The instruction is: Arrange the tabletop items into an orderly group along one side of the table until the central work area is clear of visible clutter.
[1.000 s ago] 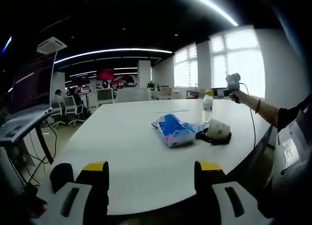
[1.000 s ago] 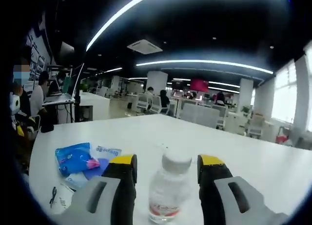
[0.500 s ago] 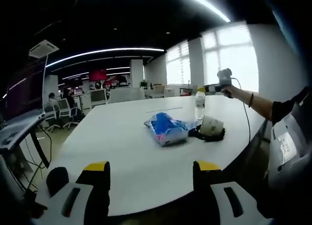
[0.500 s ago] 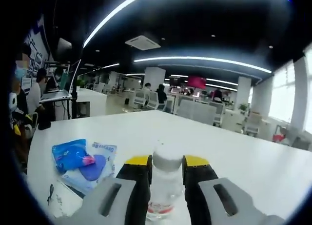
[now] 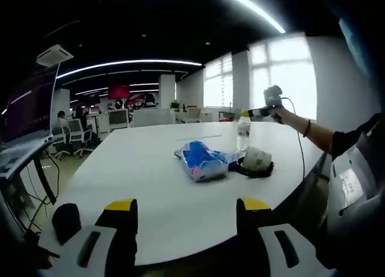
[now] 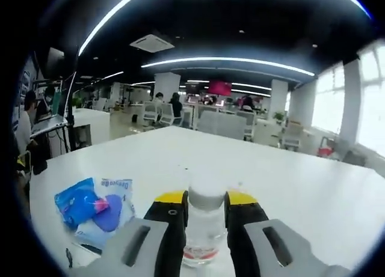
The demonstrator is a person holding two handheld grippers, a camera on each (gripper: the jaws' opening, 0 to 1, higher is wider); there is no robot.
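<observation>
A clear plastic bottle point(image 6: 204, 226) with a white cap and a red label band stands between my right gripper's point(image 6: 206, 200) yellow-tipped fingers, which are shut on it. In the left gripper view the same bottle point(image 5: 243, 133) stands at the table's far right with the right gripper point(image 5: 260, 112) held on it by a person's outstretched arm. A blue packet point(image 5: 201, 159) lies mid-table, with a paper cup point(image 5: 257, 158) on its side on a black cable beside it. The blue packet point(image 6: 90, 205) lies left of the bottle. My left gripper point(image 5: 187, 208) hangs open above the near table edge, holding nothing.
The white table point(image 5: 138, 175) is large and rounded, with bare surface on the left and far side. A person's torso point(image 5: 355, 187) stands at its right edge. Office desks, chairs and seated people point(image 6: 36, 118) fill the room behind. Bright windows point(image 5: 283, 73) line the right wall.
My right gripper's fingers closed on the bottle between one second ago and half a second ago and stay shut on it. The left gripper stayed open; its view shifted a little.
</observation>
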